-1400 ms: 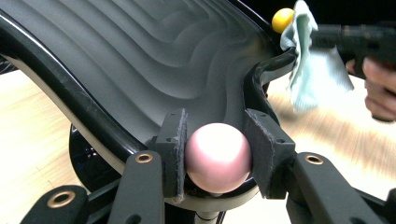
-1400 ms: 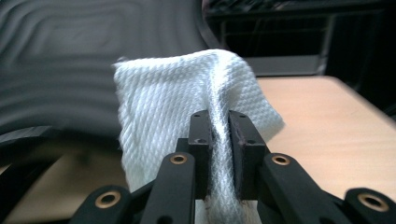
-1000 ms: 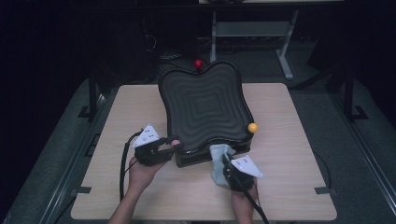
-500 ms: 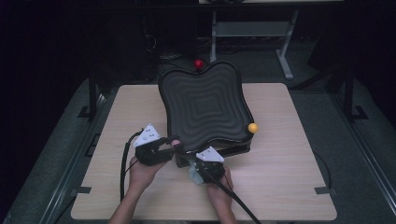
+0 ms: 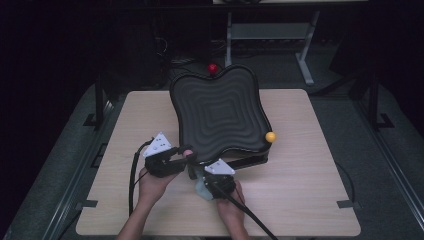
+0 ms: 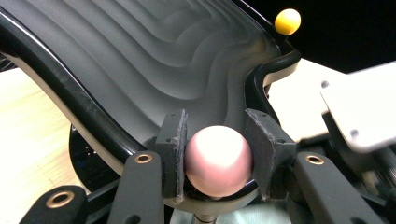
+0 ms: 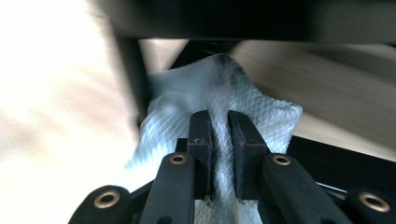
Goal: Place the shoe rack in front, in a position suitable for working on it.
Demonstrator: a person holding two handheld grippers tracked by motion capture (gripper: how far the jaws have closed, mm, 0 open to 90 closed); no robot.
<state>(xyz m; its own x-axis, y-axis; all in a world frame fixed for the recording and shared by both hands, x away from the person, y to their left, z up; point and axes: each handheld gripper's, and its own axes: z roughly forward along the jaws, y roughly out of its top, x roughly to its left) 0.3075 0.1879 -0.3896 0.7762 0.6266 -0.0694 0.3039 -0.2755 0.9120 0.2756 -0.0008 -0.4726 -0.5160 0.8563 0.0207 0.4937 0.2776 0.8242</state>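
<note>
A black board with wavy ridges (image 5: 220,110) stands tilted on a dark base on the wooden table (image 5: 310,190). Small balls sit at its corners: red (image 5: 213,68) at the far one, yellow (image 5: 270,136) at the right. My left gripper (image 5: 184,158) is shut on the pink ball (image 6: 217,161) at the near-left corner, with the board's surface (image 6: 154,56) rising behind it. My right gripper (image 5: 207,176) is shut on a white cloth (image 7: 271,116), and holds it low against the base under the board's front edge. The cloth (image 5: 201,189) pokes out beside that hand.
The right gripper's grey plate (image 6: 359,112) sits close on the right in the left gripper view. The yellow ball (image 6: 287,21) shows above the rim there. Black cables (image 5: 132,175) trail from both grippers toward the near table edge. A metal stand (image 5: 305,55) is behind the table.
My right gripper has carried the cloth leftward, from the board's front right part to under the front edge next to the left gripper. The left gripper has stayed on the pink ball.
</note>
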